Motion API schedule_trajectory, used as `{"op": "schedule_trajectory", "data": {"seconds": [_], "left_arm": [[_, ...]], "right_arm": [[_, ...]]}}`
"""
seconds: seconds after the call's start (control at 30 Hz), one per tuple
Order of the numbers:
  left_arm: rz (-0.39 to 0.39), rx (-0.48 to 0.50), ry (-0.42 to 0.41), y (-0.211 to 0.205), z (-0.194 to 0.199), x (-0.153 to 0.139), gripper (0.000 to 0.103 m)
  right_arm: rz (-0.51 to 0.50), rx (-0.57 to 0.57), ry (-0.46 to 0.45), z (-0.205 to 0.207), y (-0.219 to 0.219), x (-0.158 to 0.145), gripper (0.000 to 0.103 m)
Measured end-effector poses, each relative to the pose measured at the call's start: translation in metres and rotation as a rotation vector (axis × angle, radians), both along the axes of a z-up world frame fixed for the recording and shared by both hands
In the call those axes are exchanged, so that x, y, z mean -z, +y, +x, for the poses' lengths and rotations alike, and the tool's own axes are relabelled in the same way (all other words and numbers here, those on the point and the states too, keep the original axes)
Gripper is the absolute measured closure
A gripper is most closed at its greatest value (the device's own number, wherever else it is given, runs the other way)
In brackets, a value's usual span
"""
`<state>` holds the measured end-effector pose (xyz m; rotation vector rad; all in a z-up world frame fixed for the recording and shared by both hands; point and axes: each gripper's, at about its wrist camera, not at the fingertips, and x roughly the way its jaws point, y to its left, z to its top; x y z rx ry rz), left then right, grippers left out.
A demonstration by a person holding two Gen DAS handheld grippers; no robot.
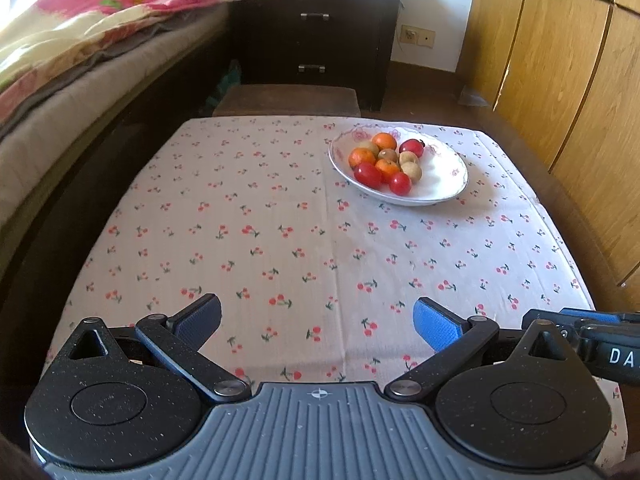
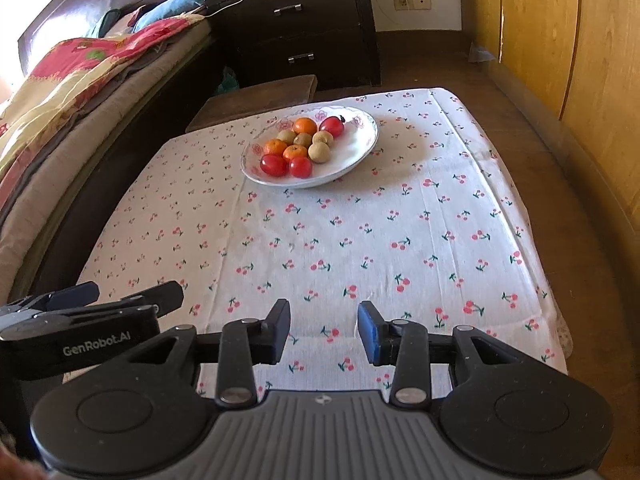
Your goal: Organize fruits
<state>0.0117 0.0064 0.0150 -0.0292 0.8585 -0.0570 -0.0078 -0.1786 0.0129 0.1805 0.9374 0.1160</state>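
A white floral plate [image 1: 444,176] [image 2: 356,148] sits at the far side of the table and holds several small fruits: oranges [image 1: 384,141] [image 2: 305,126], red fruits [image 1: 368,174] [image 2: 273,165] and tan-brown round fruits [image 1: 411,171] [image 2: 319,152]. My left gripper [image 1: 318,322] is open wide and empty, low over the near part of the table, far from the plate. My right gripper [image 2: 324,328] is open and empty, beside the left one, which shows in the right wrist view [image 2: 132,300].
The table wears a white cloth with a cherry print [image 1: 280,220] [image 2: 360,240]. A bed with a bright blanket [image 1: 60,40] runs along the left. A dark nightstand [image 1: 316,36] and a low stool [image 1: 288,100] stand beyond. Wooden cupboard doors [image 1: 568,80] line the right.
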Motion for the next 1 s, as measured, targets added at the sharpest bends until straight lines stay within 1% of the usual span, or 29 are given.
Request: {"op": "schedule_trajectory", "data": {"seconds": [0.27,0.4,0.63,0.8,1.0], "left_arm": [[0.01,0.026,0.011,-0.004,-0.012,0.004,0.0],[-0.003,0.033,0.005,-0.005,-0.017,0.004,0.0],[0.004,0.038,-0.004,-0.005,-0.021,0.004,0.0],[-0.023,0.039,-0.017,-0.004,-0.022,0.002,0.0],[-0.013,0.054,-0.012,-0.006,-0.023,0.005,0.0]], "right_arm": [[-0.004,-0.011,0.002,-0.014,0.005,0.002,0.062],[-0.002,-0.015,0.0,-0.02,0.004,0.002,0.061],[0.011,-0.009,-0.009,-0.022,0.001,0.0,0.061],[0.015,-0.016,-0.013,-0.023,0.002,-0.001,0.061],[0.016,-0.02,-0.011,-0.024,0.002,0.0,0.061]]}}
